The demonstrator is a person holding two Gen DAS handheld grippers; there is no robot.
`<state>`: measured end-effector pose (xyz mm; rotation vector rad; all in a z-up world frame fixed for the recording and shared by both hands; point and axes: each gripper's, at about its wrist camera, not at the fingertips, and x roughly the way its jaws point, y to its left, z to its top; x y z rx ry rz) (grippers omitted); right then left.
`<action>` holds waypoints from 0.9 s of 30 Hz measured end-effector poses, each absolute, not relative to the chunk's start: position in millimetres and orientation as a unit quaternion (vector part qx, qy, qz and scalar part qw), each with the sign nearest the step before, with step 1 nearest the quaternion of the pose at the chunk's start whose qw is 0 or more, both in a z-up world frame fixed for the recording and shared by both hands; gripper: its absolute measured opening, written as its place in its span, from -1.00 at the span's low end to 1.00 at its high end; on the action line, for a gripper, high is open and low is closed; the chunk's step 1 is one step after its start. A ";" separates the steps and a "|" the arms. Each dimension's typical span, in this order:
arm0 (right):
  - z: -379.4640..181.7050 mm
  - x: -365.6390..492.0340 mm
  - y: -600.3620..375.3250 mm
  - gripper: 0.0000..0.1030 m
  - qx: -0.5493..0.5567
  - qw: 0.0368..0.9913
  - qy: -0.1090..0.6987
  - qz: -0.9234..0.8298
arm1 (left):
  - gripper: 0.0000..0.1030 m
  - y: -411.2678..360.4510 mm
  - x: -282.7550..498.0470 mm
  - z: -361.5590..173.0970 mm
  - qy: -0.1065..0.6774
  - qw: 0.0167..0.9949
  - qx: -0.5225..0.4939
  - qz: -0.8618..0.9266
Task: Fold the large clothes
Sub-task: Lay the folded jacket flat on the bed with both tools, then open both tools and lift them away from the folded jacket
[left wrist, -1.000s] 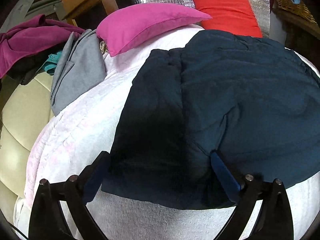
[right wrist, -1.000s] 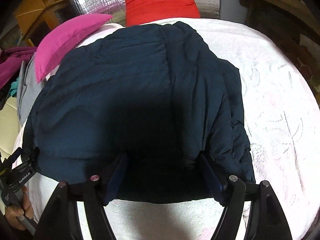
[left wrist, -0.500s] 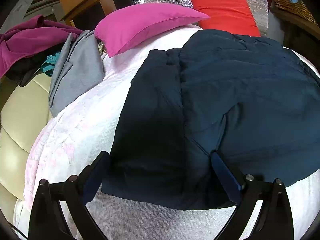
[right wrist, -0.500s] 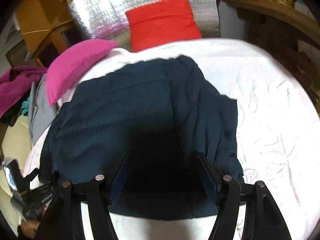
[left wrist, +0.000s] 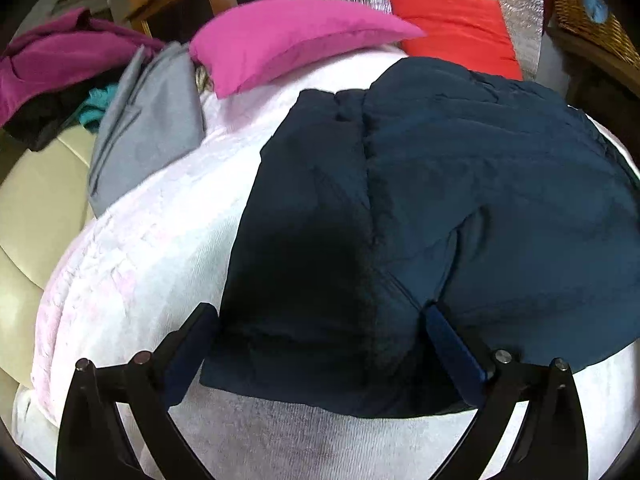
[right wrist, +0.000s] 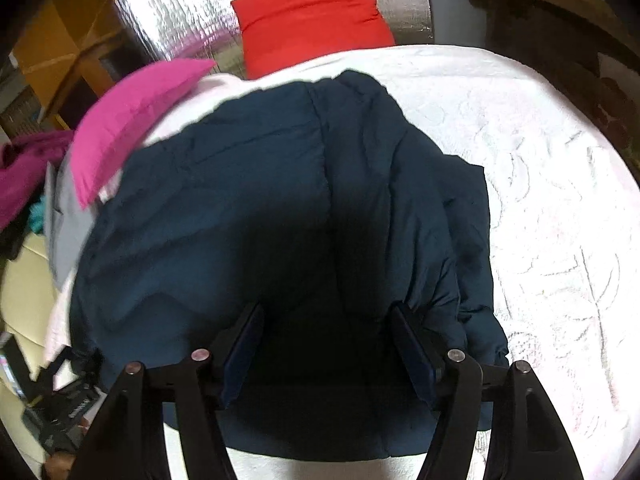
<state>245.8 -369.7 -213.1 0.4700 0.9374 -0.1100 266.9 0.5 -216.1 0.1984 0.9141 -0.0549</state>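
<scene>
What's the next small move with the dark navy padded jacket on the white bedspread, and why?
Probably lower both grippers onto the near hem of the dark navy padded jacket and close: left gripper and right gripper hover open above it, gripping nothing, while it lies flat on the white bedspread.

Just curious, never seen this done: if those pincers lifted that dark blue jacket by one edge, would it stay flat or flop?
Probably flop: the navy jacket lies in soft creases on the white bedspread. Its puffy, quilted look suggests it is bulky but light.

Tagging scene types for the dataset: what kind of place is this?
Likely a home bedroom or living room. A navy jacket lies on a white textured blanket, with a pink pillow and red pillow behind, and other clothes piled at the left.
</scene>
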 end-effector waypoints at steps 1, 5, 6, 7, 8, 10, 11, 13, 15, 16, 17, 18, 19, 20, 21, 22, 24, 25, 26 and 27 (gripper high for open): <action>-206.5 241.6 -376.8 0.37 0.238 0.869 0.430 -0.049 | 0.99 2.4 268.0 -209.5 0.439 0.893 0.090 -0.030; -189.4 233.6 -406.5 0.37 0.256 0.887 0.379 -0.067 | 0.99 21.8 271.0 -181.7 0.391 0.919 0.043 -0.012; -190.4 234.4 -413.8 0.37 0.262 0.886 0.377 -0.070 | 0.99 26.9 275.1 -180.9 0.395 0.918 0.031 -0.007; -193.9 236.2 -422.9 0.37 0.274 0.883 0.375 -0.072 | 0.99 32.4 280.9 -182.5 0.404 0.915 0.018 0.000; -195.2 236.6 -426.2 0.37 0.282 0.880 0.375 -0.073 | 0.99 40.8 290.9 -188.8 0.424 0.906 -0.005 0.012; -205.3 241.5 -433.8 0.35 0.299 0.874 0.377 -0.068 | 0.99 50.3 306.1 -204.7 0.461 0.886 -0.041 0.017; -208.8 243.5 -432.9 0.22 0.298 0.872 0.381 -0.066 | 1.00 51.8 311.3 -213.2 0.475 0.878 -0.057 0.011; -221.3 253.6 -430.9 -0.05 0.289 0.863 0.409 -0.066 | 1.00 52.6 314.7 -221.8 0.483 0.871 -0.086 0.008; -235.3 259.0 -425.9 -0.06 0.284 0.850 0.439 -0.069 | 1.00 49.2 313.4 -222.0 0.479 0.873 -0.086 0.014; -236.7 261.0 -426.4 -0.06 0.283 0.849 0.441 -0.070 | 1.00 45.7 312.9 -219.7 0.477 0.875 -0.078 0.017; -235.8 261.9 -426.3 -0.06 0.280 0.850 0.441 -0.070 | 1.00 42.0 313.3 -218.4 0.476 0.877 -0.068 0.020; -233.3 261.1 -426.4 -0.06 0.280 0.850 0.440 -0.071 | 1.00 40.2 312.9 -216.1 0.475 0.877 -0.061 0.024; -230.6 259.2 -426.7 -0.06 0.282 0.851 0.437 -0.071 | 1.00 37.1 311.3 -211.4 0.471 0.880 -0.051 0.029; -223.2 253.8 -424.6 -0.06 0.277 0.855 0.432 -0.077 | 1.00 33.6 309.4 -206.2 0.464 0.884 -0.040 0.033; -218.4 250.7 -423.4 -0.06 0.268 0.859 0.427 -0.084 | 1.00 30.1 308.6 -200.8 0.457 0.888 -0.031 0.034; -211.5 245.6 -420.8 -0.05 0.256 0.866 0.419 -0.092 | 1.00 25.8 304.6 -192.7 0.445 0.895 -0.020 0.036; -198.4 233.8 -416.3 0.06 0.244 0.878 0.400 -0.097 | 1.00 19.6 293.1 -177.8 0.420 0.906 -0.001 0.043; -190.4 224.5 -411.7 0.22 0.235 0.886 0.386 -0.101 | 1.00 15.1 284.6 -169.8 0.409 0.912 0.007 0.044; -185.2 217.8 -409.8 0.36 0.230 0.890 0.379 -0.104 | 1.00 13.5 277.7 -165.0 0.401 0.915 0.011 0.043; -176.8 208.0 -404.2 0.40 0.225 0.896 0.367 -0.106 | 1.00 7.7 264.5 -155.2 0.386 0.921 0.019 0.043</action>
